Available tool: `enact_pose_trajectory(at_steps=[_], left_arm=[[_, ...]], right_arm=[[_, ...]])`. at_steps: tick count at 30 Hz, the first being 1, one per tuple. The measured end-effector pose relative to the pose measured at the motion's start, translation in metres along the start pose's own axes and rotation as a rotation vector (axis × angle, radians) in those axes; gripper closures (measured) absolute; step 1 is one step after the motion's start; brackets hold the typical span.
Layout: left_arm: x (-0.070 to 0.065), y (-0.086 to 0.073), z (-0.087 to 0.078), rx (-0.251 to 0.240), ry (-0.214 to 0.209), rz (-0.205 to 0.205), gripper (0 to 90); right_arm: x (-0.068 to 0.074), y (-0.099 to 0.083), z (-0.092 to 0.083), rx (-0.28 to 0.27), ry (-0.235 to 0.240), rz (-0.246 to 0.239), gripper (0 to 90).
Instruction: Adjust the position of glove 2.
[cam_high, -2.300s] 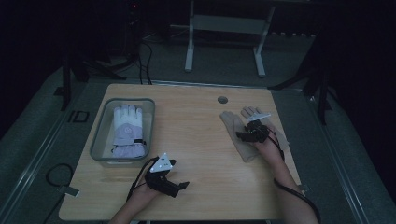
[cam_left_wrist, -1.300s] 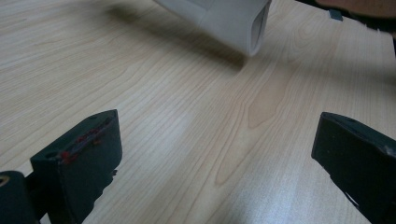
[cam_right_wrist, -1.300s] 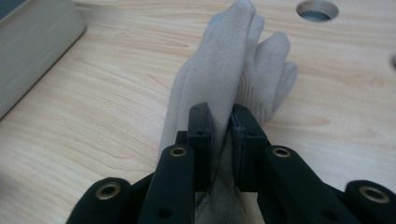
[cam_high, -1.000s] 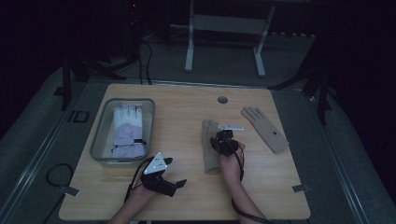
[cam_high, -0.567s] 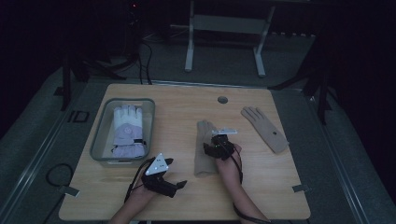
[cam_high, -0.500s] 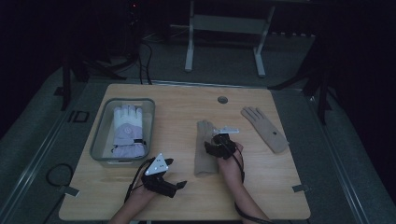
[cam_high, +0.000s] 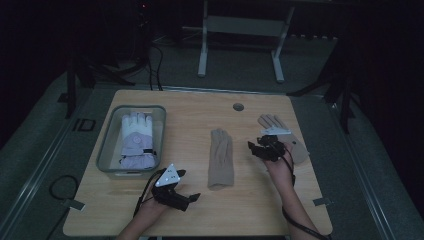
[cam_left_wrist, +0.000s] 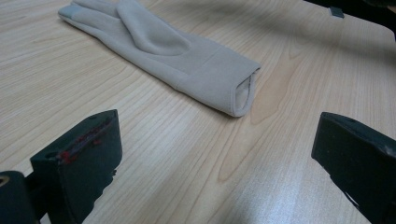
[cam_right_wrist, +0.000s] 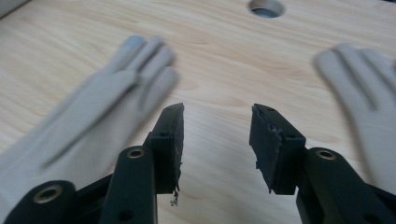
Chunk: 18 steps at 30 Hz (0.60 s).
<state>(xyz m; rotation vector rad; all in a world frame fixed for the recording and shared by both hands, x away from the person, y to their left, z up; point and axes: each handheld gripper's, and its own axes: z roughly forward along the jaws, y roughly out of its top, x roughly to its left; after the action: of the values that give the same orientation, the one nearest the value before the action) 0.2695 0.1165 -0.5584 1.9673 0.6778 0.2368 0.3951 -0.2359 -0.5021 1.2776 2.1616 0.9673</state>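
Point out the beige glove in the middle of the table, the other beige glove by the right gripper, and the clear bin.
middle beige glove (cam_high: 221, 159), high view, palm.
right beige glove (cam_high: 270, 121), high view, fingers.
clear bin (cam_high: 106, 150), high view, left wall.

high view looking down from above the surface (cam_high: 200, 210); both gripper views low, close, sharing the middle beige glove (cam_high: 221, 157).

Beige gloves (cam_left_wrist: 177, 56) of soft matt fleece-like cloth, table (cam_high: 200, 215) of smooth light wood-grain laminate with slight sheen, bin (cam_high: 106, 155) of translucent plastic left of the gloves
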Motion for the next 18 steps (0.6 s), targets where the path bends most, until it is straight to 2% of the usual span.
enact_pose_trajectory(at_steps=[7,10,15,18], left_arm=[[0.0,0.0,0.0,0.0,-0.001,-0.003,1.8],[-0.001,0.0,-0.001,-0.002,-0.001,0.004,1.8],[-0.001,0.0,-0.001,-0.006,-0.005,0.002,1.8],[-0.001,0.0,-0.003,-0.009,-0.004,-0.003,1.8]], right_arm=[[-0.04,-0.003,-0.007,-0.006,-0.056,-0.004,54.0],[-0.055,-0.005,-0.007,-0.013,-0.07,0.008,54.6],[-0.079,-0.006,-0.004,0.016,-0.104,0.026,59.9],[-0.091,-0.006,-0.003,0.013,-0.104,0.047,59.8]])
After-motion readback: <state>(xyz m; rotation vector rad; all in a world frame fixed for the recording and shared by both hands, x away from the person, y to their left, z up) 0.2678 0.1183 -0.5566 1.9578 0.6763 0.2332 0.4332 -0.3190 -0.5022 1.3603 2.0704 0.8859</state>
